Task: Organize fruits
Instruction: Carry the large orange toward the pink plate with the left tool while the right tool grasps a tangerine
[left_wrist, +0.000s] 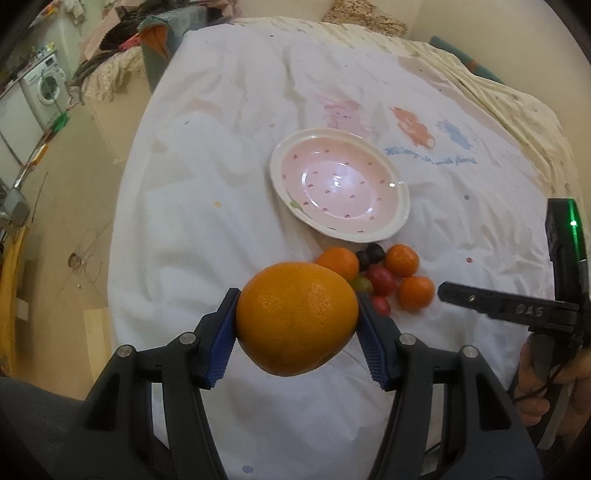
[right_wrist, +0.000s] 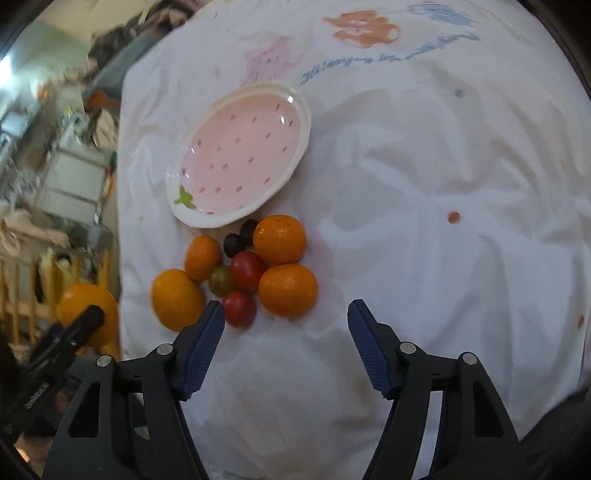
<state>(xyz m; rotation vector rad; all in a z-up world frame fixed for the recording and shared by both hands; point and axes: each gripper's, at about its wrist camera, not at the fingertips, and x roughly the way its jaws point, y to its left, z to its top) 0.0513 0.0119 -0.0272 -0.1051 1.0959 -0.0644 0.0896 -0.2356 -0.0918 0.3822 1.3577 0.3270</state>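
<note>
My left gripper (left_wrist: 297, 321) is shut on a large orange (left_wrist: 295, 317) and holds it above the white cloth, short of the fruit pile. The orange also shows in the right wrist view (right_wrist: 79, 310). A pink dotted plate (left_wrist: 395, 232) lies empty beyond the pile; it shows in the right wrist view too (right_wrist: 299, 144). The pile holds tangerines (right_wrist: 288, 290), a yellow-orange fruit (right_wrist: 177, 299), red tomatoes (right_wrist: 247, 271), a green tomato (right_wrist: 221, 280) and dark grapes (right_wrist: 234, 243). My right gripper (right_wrist: 286, 317) is open and empty, just in front of the pile.
The white cloth (left_wrist: 221, 184) with cartoon prints covers a table. Its left edge drops to the floor, with a washing machine (left_wrist: 46, 86) and clutter far left. A patterned cover (left_wrist: 517, 107) lies at the far right.
</note>
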